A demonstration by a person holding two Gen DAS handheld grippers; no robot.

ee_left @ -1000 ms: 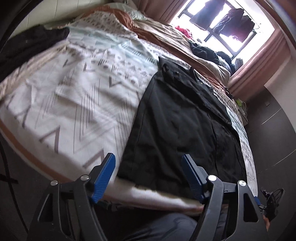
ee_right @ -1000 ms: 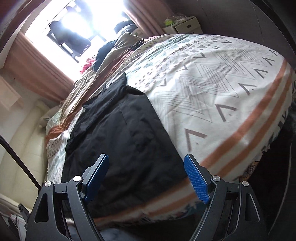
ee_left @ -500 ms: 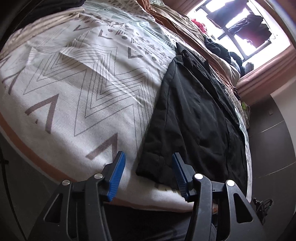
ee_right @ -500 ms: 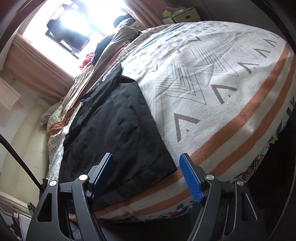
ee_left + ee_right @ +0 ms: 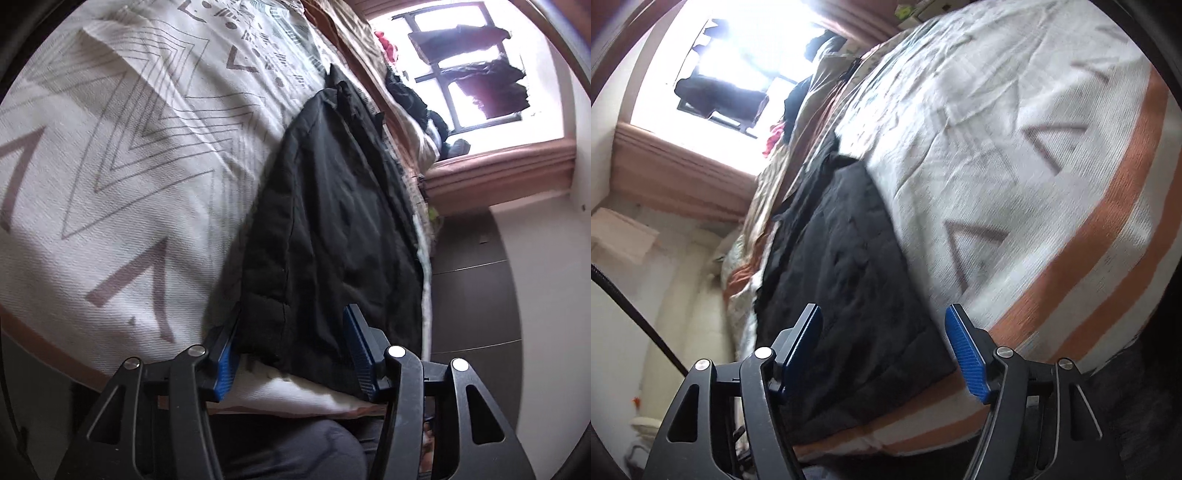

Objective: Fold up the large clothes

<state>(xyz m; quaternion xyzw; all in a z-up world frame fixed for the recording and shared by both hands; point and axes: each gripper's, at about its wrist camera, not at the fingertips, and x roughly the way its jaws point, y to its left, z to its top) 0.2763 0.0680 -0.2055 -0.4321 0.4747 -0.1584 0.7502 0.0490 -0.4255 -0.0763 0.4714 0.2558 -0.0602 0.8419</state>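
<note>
Bed: one, filling most of both views, covered by a single white bedspread (image 5: 122, 155) printed with grey zigzags and chevrons; two orange bands (image 5: 1108, 229) run along its near edge in the right wrist view.
Window: one, very bright, at the far end of the room (image 5: 476, 62), with at least two dark garments hanging in front of the glass and a pinkish curtain below it.
Far clothes pile: one loose heap on the bed near the window (image 5: 410, 96), dark pieces with one red piece among them; how many pieces I cannot tell.
Black garment: one, a large dark jacket-like piece (image 5: 332, 229), lying flat and lengthwise on the bedspread, its bottom hem at the near edge of the bed and its collar end pointing toward the window. The fabric looks matte and faintly quilted or creased, with a seam running down its length. In the right wrist view the same garment (image 5: 849, 280) shows its right corner lying on the orange band.
Grippers: two, black frames with blue pads.
Left gripper (image 5: 291, 350): fingers apart, straddling the garment's near left corner, the hem lying between the pads; not closed on the cloth.
Right gripper (image 5: 886, 350): fingers apart, straddling the near right corner of the hem, cloth between the pads, unpinched.
</note>
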